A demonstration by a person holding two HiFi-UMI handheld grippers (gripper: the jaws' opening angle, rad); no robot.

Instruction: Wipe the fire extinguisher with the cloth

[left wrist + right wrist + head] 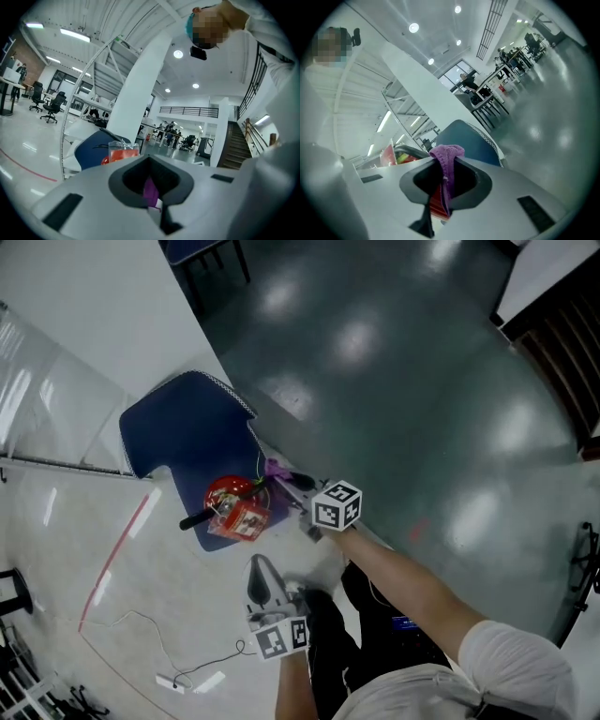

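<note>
A red fire extinguisher (228, 495) with a clear-bagged tag and a black hose lies on a blue seat (183, 432) on the floor. My right gripper (296, 486) hovers just right of it, shut on a purple cloth (277, 468) that bunches out past the jaws. In the right gripper view the cloth (449, 153) hangs through the right gripper (444, 180), with the extinguisher (391, 157) to the left behind it. My left gripper (260, 570) is below the extinguisher, pointing at it, jaws together and apart from it. In the left gripper view the extinguisher's tag (123, 151) shows above the left gripper (151, 176).
A white cable and power strip (178, 681) lie on the pale floor at lower left. A red floor line (112, 563) runs beside a glass partition (47, 399). Dark floor (422, 381) spreads to the right. A dark chair (206, 254) stands at the top.
</note>
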